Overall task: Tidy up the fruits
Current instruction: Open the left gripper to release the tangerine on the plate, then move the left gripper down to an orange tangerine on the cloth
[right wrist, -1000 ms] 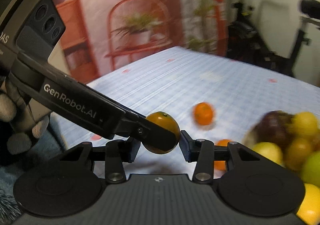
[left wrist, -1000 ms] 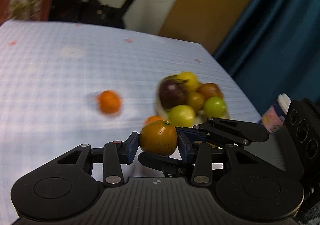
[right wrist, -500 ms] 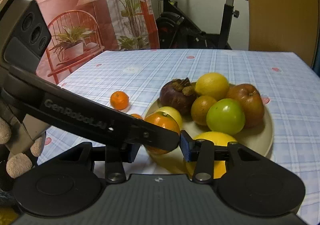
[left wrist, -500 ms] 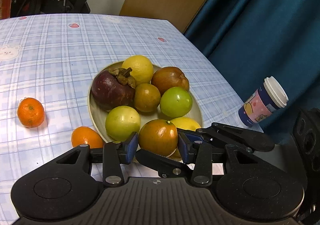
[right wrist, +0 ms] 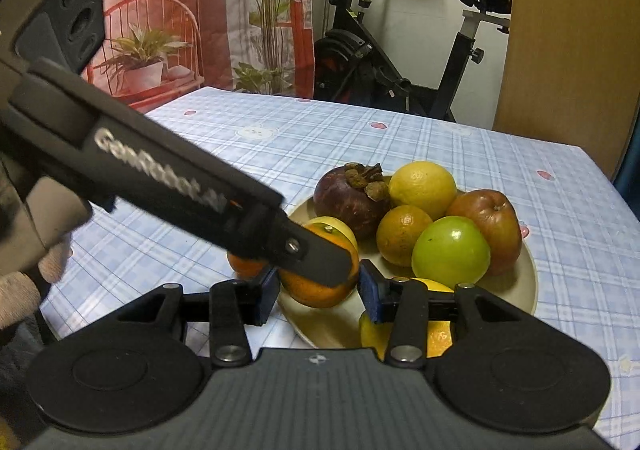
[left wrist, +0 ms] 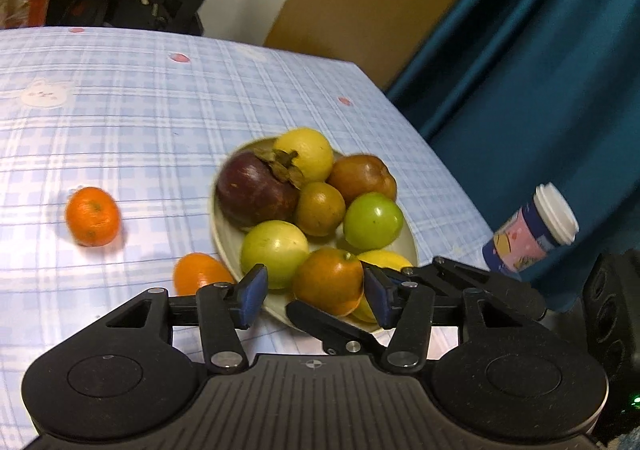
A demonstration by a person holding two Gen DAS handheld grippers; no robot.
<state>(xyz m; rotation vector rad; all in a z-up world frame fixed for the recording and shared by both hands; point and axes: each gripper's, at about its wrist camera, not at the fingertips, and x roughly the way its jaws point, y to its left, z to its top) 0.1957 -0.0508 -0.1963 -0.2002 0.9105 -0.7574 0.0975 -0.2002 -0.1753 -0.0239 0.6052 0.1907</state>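
Note:
A green-tinged orange (left wrist: 328, 282) hangs over the near rim of the beige plate (left wrist: 218, 226). My right gripper (right wrist: 319, 292) is shut on the orange (right wrist: 312, 290), both blue pads against its sides. My left gripper (left wrist: 314, 290) straddles the same fruit and its jaws are opening: the left pad stands clear of it, the right pad is close beside it. In the right wrist view the left gripper's finger lies across the orange. The plate (right wrist: 528, 290) holds a mangosteen (left wrist: 256, 194), lemons, apples and another small orange.
Two loose tangerines lie on the checked tablecloth left of the plate, one far (left wrist: 93, 216) and one by the rim (left wrist: 200, 272). A lidded paper cup (left wrist: 532, 234) stands at the table's right edge. An exercise bike (right wrist: 400, 62) stands beyond the table. A gloved hand (right wrist: 24, 250) holds the left gripper.
Both grippers have carried the orange in over the plate's near rim. The left gripper's jaws have spread, and its left pad has come off the orange. The right gripper's grip is unchanged.

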